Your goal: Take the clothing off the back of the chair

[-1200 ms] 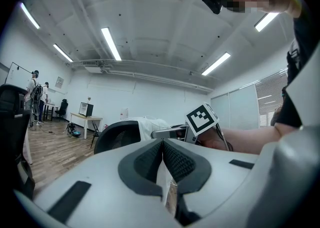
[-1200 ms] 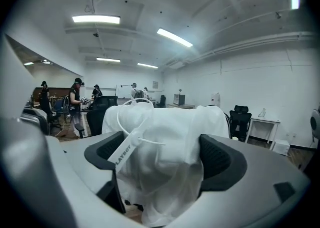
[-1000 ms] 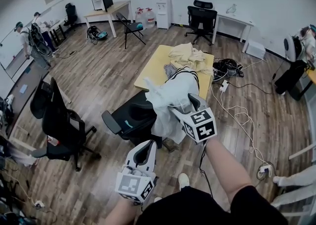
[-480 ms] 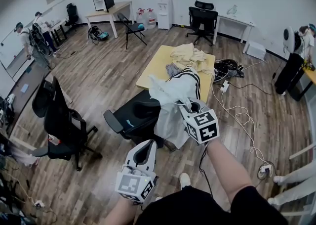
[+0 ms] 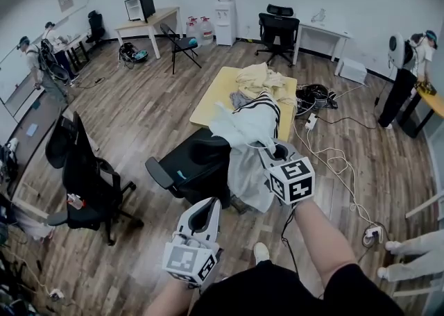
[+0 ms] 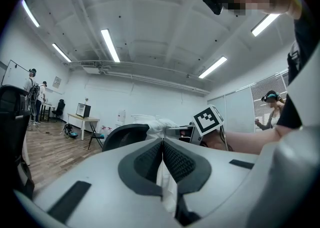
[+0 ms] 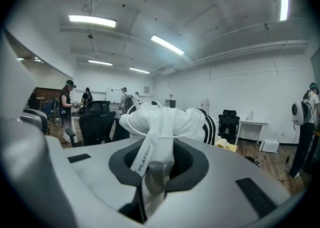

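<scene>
A white garment with black stripes (image 5: 248,127) hangs over the back of a black office chair (image 5: 198,163). My right gripper (image 5: 269,148) holds a bunched fold of it at the chair's right side. Its jaws are closing, with the cloth and a printed label pinched between the pads. In the right gripper view the white garment (image 7: 165,122) bulges out just beyond the right gripper (image 7: 158,148). My left gripper (image 5: 205,205) hovers lower, in front of the chair and apart from the cloth. In its own view the left gripper (image 6: 162,144) is shut and holds nothing.
Behind the chair stands a yellow table (image 5: 209,99) with a heap of pale clothes (image 5: 261,78). A second black chair (image 5: 83,176) stands at the left. White cables (image 5: 334,163) trail over the wooden floor at the right. People stand at the far left and far right.
My right gripper's jaws have closed onto the garment, and it has drawn back a little towards me with the fold. The left gripper has barely shifted.
</scene>
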Demonstrator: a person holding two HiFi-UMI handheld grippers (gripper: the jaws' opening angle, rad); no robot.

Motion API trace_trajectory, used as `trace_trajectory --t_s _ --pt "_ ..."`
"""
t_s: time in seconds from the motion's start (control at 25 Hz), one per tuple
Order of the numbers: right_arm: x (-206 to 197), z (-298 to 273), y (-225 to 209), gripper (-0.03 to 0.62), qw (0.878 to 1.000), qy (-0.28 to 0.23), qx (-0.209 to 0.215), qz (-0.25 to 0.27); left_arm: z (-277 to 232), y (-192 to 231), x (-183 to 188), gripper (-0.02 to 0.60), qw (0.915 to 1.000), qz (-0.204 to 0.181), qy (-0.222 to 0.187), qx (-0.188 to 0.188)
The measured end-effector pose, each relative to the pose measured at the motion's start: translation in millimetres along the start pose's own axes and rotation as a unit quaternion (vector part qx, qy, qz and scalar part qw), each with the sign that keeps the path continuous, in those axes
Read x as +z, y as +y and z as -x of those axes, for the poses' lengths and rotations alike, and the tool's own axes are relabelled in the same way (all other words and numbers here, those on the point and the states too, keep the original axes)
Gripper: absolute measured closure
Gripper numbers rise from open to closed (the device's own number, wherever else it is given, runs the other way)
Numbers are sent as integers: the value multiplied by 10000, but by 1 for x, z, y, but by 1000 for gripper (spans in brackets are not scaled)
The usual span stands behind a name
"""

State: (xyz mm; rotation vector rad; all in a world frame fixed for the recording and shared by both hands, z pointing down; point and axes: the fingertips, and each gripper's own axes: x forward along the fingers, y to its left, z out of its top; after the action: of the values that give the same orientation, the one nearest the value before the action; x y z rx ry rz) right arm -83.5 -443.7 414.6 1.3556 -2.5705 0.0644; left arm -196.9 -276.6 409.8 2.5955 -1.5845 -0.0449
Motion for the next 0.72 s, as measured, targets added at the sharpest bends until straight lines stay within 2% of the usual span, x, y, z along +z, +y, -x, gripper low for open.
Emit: trace_trajectory --t_s 0.72 --pt "17 93 43 529 9971 -551 -409 -321 49 -16 -20 563 9974 113 232 -680"
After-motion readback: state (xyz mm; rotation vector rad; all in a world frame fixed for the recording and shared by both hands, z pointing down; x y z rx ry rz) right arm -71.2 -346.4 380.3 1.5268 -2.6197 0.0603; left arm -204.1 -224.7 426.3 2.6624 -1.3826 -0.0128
